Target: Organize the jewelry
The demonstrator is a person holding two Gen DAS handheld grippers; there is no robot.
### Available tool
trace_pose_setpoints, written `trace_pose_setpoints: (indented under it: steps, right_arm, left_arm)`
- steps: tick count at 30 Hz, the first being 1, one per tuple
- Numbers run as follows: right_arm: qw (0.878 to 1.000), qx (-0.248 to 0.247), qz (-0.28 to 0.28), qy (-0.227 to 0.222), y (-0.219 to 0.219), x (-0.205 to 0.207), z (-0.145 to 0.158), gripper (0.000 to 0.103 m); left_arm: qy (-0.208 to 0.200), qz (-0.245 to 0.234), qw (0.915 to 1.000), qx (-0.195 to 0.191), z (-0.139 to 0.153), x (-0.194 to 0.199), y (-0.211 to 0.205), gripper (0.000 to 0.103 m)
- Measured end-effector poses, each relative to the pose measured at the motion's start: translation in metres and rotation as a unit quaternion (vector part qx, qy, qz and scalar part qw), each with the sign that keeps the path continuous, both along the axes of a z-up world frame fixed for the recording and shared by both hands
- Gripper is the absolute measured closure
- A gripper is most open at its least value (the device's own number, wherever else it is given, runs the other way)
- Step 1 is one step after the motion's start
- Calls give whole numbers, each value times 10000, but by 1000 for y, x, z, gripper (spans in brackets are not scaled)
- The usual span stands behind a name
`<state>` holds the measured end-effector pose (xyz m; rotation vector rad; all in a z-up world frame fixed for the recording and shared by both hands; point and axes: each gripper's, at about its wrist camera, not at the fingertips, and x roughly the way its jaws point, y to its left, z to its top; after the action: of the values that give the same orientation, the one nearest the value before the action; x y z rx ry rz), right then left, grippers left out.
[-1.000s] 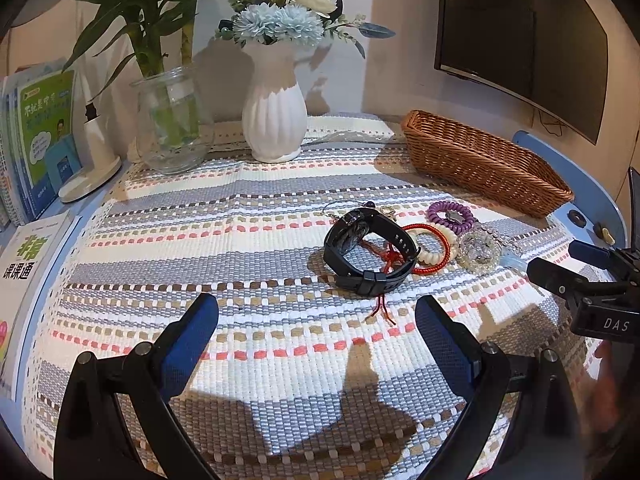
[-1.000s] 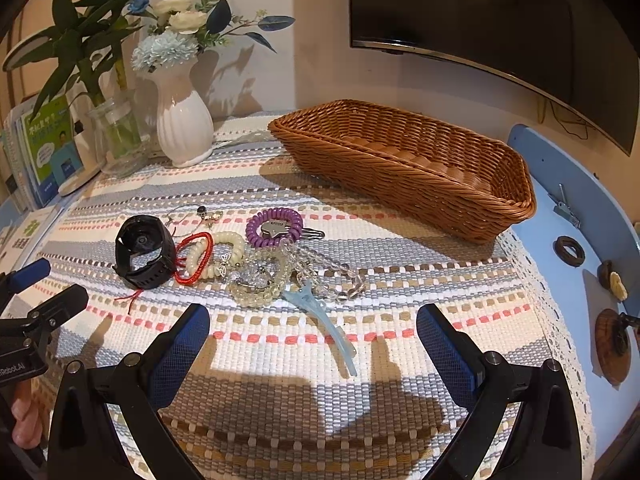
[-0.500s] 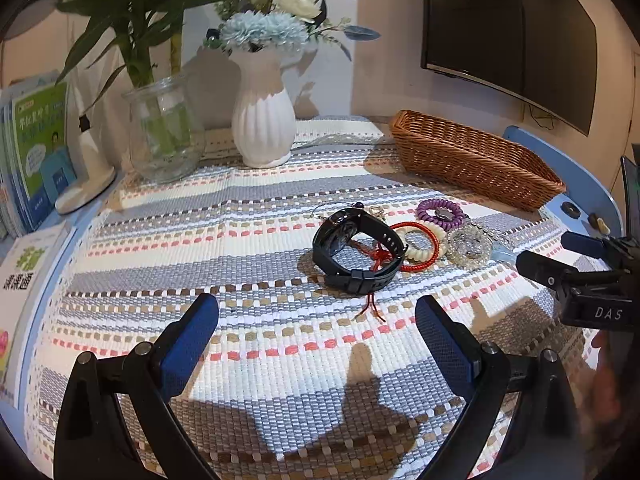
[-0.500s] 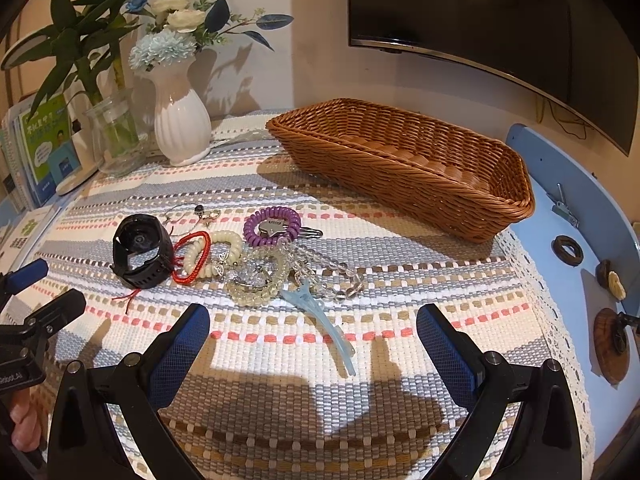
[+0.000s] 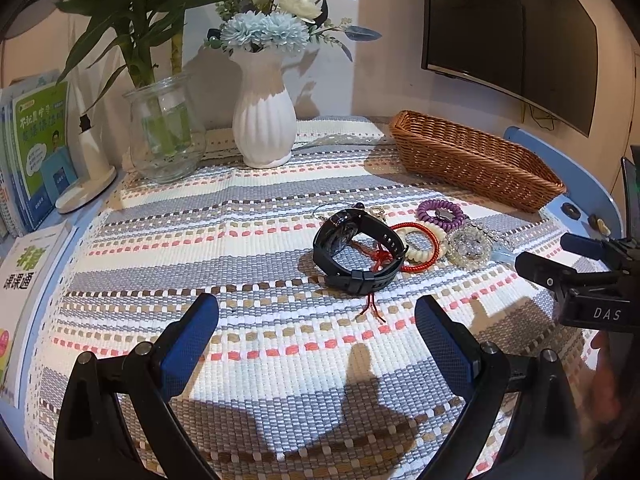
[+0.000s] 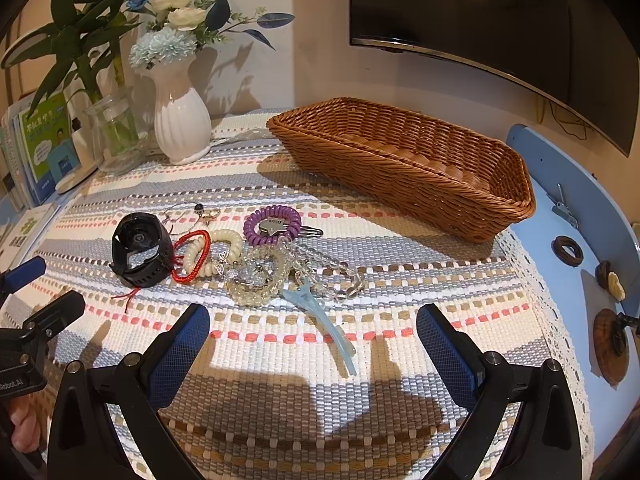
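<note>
A cluster of jewelry lies mid-cloth: a black watch [image 5: 356,250] [image 6: 140,250], a red cord bracelet [image 5: 420,246] [image 6: 192,254], a cream bead bracelet [image 6: 226,246], a purple coil band [image 5: 440,214] [image 6: 272,226], clear bead bracelets [image 6: 256,280] and a pale blue hair clip [image 6: 326,324]. An empty wicker basket [image 5: 476,160] [image 6: 404,164] stands behind them. My left gripper [image 5: 316,340] is open, short of the watch. My right gripper [image 6: 312,344] is open, with the hair clip's tail between its fingers' line.
A white vase of flowers [image 5: 264,124] [image 6: 180,120] and a glass jar with a plant [image 5: 164,132] stand at the back. Books [image 5: 32,160] line the left edge. A dark screen [image 6: 500,28] hangs on the wall. Small wooden pieces [image 6: 610,344] lie on the blue table edge.
The left gripper's view has swung left a little and drawn slightly nearer the watch. The right gripper has edged forward toward the jewelry. Nothing on the cloth has moved.
</note>
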<state>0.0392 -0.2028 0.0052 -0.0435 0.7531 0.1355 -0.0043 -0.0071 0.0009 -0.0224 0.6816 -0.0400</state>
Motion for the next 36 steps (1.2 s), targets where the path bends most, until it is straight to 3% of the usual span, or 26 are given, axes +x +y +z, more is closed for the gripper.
trace_pose_setpoints:
  steps: [5,10,14,16,23,24,28,32,34,36]
  right_arm:
    - [9991,323,7,287,-10,7,-3,0]
    - [9957,831,-11,414,-27,9,-2,0]
    - [9983,554,26,167,-31,-3,8,0]
    - [9985,515,114,146,-34,-8,11,0]
    - [9979,326,487,278,-40,-17,7,2]
    - [9976,255,552,325,-38,-14,6,8]
    - [9958,7,768,499,-26,1,1,46]
    - [9946,-156,776,675,-21,19,-9,52]
    - [9934,-177,817,785,-19,25,-14,65]
    - [9923,-246,829,885,-16,28,-19,69]
  left_arm:
    - [253,-43,9995,-162,6,4,8,12]
    - [435,-391,9982,148,27,22,11,15]
    - [757,-852,9935,-22,26,52,14,26]
    - [925,-976,9909,-16,20,67,13,36]
    - [1185,-1262,9845,-280,4,94,7,38]
    - [1197,-1261,9844,-254,2,95,6,40]
    - [1277,-1124,9853,-168,-2,101,9,55]
    - [1315,-1161,9841,-268,-3,101,13,55]
    - [1355,-1164,9837,-223,-4,104,12,55]
    - [1406,-1170,9830,-149,-5,107,7,55]
